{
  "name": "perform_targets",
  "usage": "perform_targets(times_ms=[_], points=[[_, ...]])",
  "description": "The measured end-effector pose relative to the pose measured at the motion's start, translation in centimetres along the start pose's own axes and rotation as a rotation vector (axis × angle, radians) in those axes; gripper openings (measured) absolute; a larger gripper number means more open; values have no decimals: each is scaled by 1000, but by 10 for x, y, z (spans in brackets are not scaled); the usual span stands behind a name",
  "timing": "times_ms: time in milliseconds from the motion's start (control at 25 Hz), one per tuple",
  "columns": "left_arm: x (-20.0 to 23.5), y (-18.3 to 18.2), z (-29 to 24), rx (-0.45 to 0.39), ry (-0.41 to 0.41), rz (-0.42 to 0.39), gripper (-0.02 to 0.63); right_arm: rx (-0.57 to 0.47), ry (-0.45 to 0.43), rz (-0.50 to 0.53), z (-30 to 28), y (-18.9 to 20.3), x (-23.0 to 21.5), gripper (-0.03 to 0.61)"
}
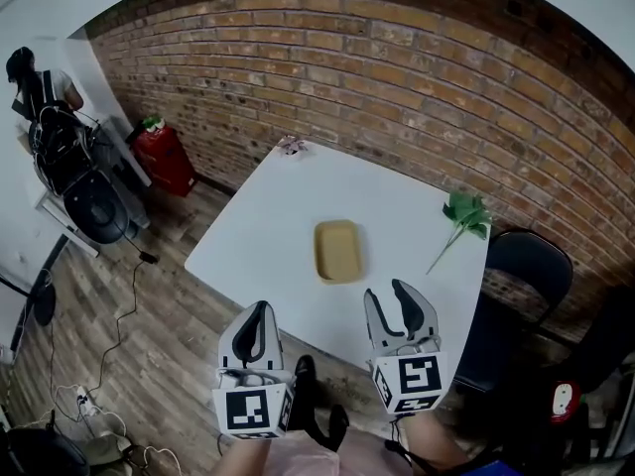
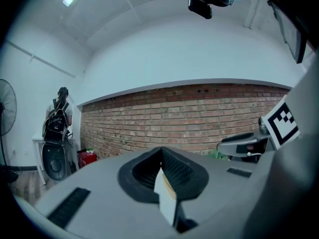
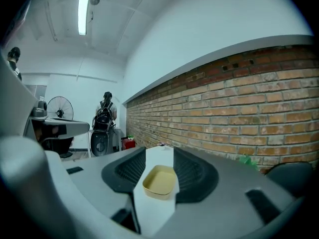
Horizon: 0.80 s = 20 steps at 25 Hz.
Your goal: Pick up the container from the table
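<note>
The container (image 1: 338, 251) is a shallow tan tray with rounded corners and a thin raised rim. It sits empty and flat near the middle of the white desk (image 1: 268, 211), a little toward the near edge. Both claws hover short of that edge and touch nothing. The right claw (image 1: 385, 289) is spread, and its own view frames the tray in the gap ahead. The left claw (image 1: 258, 310) is pressed almost together and holds nothing.

The tray looks light and fairly stiff, though its thin wall may flex under a hard squeeze. On the smooth desk it will likely skid if nudged. The best hold is probably the near short wall, one jaw inside and one outside the rim, pinched gently.
</note>
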State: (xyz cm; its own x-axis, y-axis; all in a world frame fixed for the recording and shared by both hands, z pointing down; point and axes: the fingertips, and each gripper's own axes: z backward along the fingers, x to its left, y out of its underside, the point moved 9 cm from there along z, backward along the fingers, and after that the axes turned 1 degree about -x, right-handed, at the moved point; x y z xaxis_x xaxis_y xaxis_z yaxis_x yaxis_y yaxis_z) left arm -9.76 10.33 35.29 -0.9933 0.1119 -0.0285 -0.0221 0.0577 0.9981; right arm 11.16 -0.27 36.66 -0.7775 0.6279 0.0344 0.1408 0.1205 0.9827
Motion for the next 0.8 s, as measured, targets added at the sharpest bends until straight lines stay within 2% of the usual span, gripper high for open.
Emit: perform_targets(times_ms=[280,600,800], points=[[37,6,-68,7,48,22,9,31,48,3,-61,-3,-3,178],[69,-15,-134,-58,118,22,9,-17,119,32,-114,-39,-8,176],[79,-21,-162,-71,171,17,9,-26,162,35,-133,-50,-11,175]])
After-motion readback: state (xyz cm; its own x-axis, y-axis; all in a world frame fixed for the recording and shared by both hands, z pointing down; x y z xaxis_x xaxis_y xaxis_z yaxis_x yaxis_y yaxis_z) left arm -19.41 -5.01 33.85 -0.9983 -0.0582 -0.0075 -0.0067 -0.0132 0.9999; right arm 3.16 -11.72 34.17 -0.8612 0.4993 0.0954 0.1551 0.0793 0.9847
